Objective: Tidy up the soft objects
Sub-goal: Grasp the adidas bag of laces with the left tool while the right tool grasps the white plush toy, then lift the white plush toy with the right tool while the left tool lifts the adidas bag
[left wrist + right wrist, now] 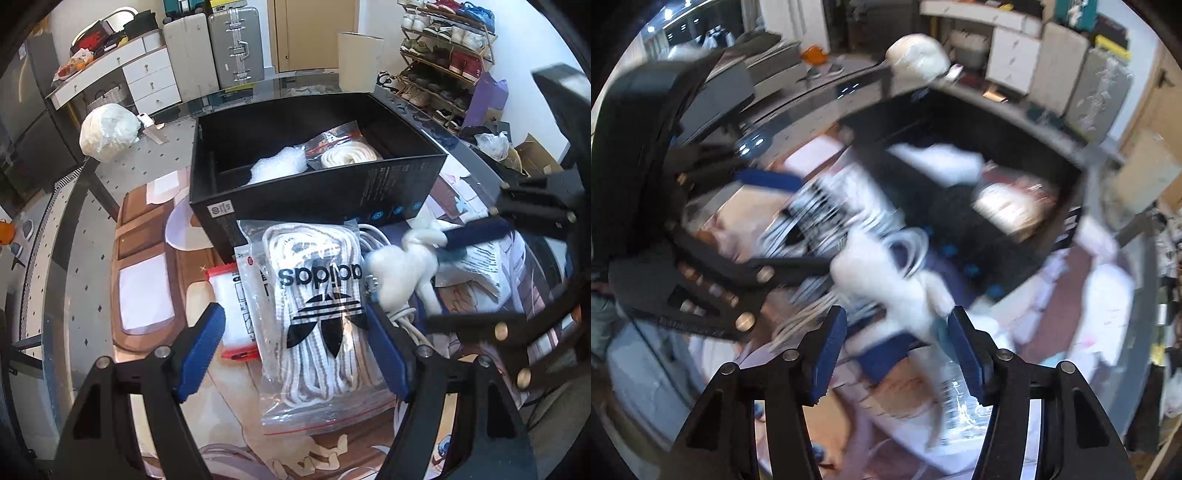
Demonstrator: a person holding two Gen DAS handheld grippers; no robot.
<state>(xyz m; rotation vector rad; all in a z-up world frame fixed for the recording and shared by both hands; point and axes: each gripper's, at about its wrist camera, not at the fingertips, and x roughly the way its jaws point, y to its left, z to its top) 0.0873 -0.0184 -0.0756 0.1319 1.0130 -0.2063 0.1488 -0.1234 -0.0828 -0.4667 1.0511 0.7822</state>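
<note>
Tabletop: shoelace bag [314, 314] between left fingers [205, 350].

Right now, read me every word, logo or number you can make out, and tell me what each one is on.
"adidas", upside down above the trefoil logo: on the clear zip bag of white laces.
White print and round blue icons on the black box front: too small to read.
Print on the red-edged pouch: too small to read.
Right wrist view: too blurred to read anything.
</note>
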